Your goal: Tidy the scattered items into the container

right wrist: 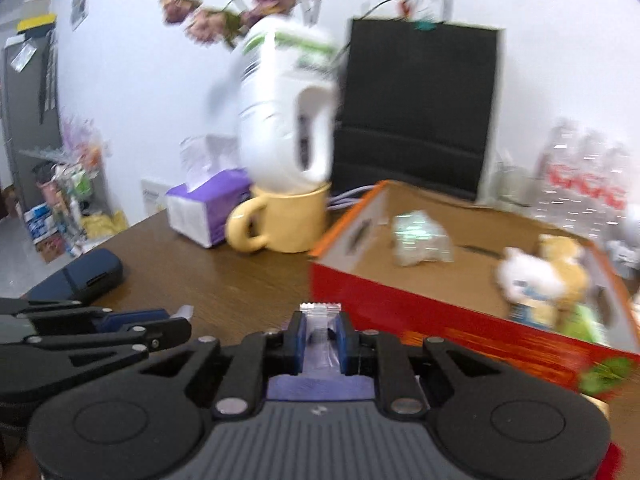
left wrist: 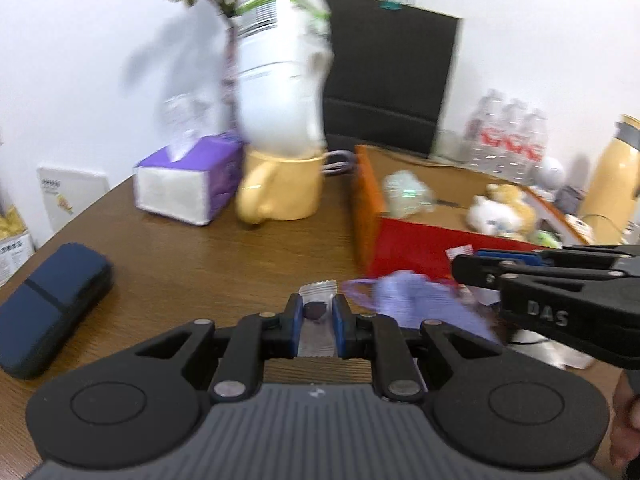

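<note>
The left gripper (left wrist: 316, 316) is clamped on a clear snack packet (left wrist: 318, 308) with a dark piece inside; the packet sticks out forward between the 2 blue pads (left wrist: 295, 320), its crimped end just past the tips. The right gripper (right wrist: 322, 334) is likewise closed on a second clear packet (right wrist: 320, 330), whose crimped edge shows just ahead of its tips. A purple mask (left wrist: 416, 300) lies or hangs just beside the left gripper on its right, under the right gripper's fingers as they cross the left wrist view; whether the right gripper also pinches it cannot be told, though a purple patch shows directly below its jaws in its own view. Ahead and to the right of both grippers stands the red box (right wrist: 440, 316), open at the top, holding a wrapped bundle (right wrist: 420, 236), a plush toy (right wrist: 536, 276) and something green. Straight ahead of the left gripper, further back, a yellow mug (left wrist: 280, 188) carries a white jug (left wrist: 280, 76), with a purple tissue box (left wrist: 188, 180) to its left. A dark blue case (left wrist: 48, 308) lies well to the left of the left gripper on the brown table (left wrist: 200, 260). Behind the box stand a black bag (left wrist: 388, 72) and a pack of water bottles (left wrist: 508, 136). All is blurred.
</note>
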